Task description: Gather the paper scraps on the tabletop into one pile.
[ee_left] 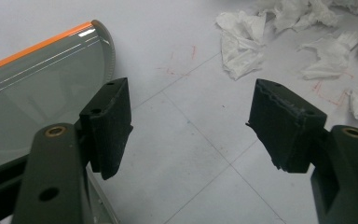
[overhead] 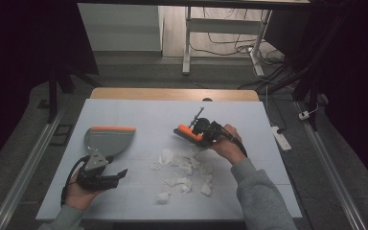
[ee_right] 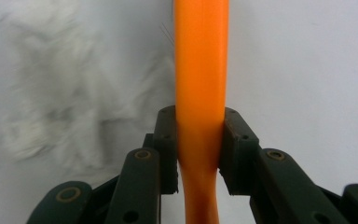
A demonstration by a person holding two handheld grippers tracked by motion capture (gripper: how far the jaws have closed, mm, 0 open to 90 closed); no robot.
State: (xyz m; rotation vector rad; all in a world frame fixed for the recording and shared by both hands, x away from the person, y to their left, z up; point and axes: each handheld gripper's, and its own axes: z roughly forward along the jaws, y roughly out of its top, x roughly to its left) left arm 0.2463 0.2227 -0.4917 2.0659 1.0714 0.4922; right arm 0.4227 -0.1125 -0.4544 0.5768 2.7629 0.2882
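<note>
Orange brush [ee_right: 200, 70] sits clamped in the right tool [ee_right: 199, 147]; torn paper scraps [overhead: 184, 167] litter the worktop [overhead: 139, 112] between it and the dustpan [overhead: 106, 140]. Left tool [ee_left: 191, 126] stands apart, empty.

Left tool [overhead: 120, 173] low at seven o'clock, jaws spread wide, empty; right tool [overhead: 196, 132] near centre, jaws clamped tight.

Blurring into soft white streaks at the left of the right gripper view: the paper scraps [ee_right: 51, 116]. Running off the top and bottom edges there: the orange handle [ee_right: 200, 70], its bristle end unseen. Being cut by the left edge of the left gripper view: the dustpan [ee_left: 32, 98].
</note>
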